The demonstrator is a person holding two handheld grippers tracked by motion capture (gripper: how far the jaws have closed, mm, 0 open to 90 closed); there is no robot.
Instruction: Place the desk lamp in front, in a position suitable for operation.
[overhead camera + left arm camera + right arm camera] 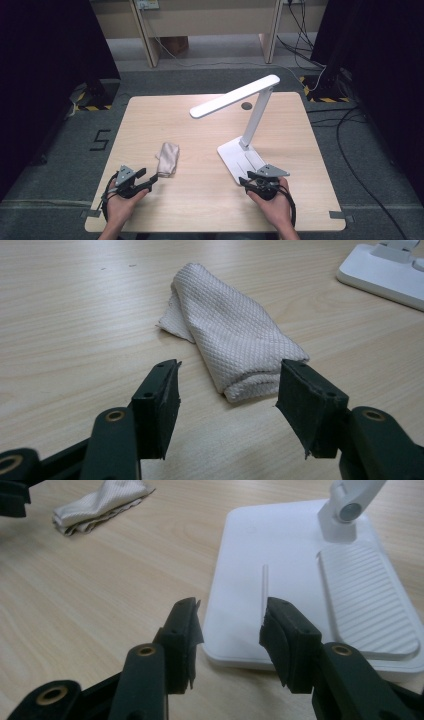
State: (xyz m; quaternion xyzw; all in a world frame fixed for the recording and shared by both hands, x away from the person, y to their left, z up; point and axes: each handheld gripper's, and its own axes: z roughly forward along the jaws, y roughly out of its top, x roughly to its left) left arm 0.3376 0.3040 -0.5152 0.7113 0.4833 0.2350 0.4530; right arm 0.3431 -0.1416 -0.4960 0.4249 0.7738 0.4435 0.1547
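The folded cloth (235, 340) lay on the table (200, 200) just ahead of the left gripper (227, 390), its long axis running away between the released, empty jaws, while the right gripper (230, 630), likewise released, stood farther off at the lamp base (295, 570).

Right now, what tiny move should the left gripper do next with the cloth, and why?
Probably ease the left gripper a little forward and then close it. Its jaws stand open, and the near end of the folded cloth lies on the table just ahead of the gap, not yet pinched. The right gripper is open too, at the corner of the lamp base.
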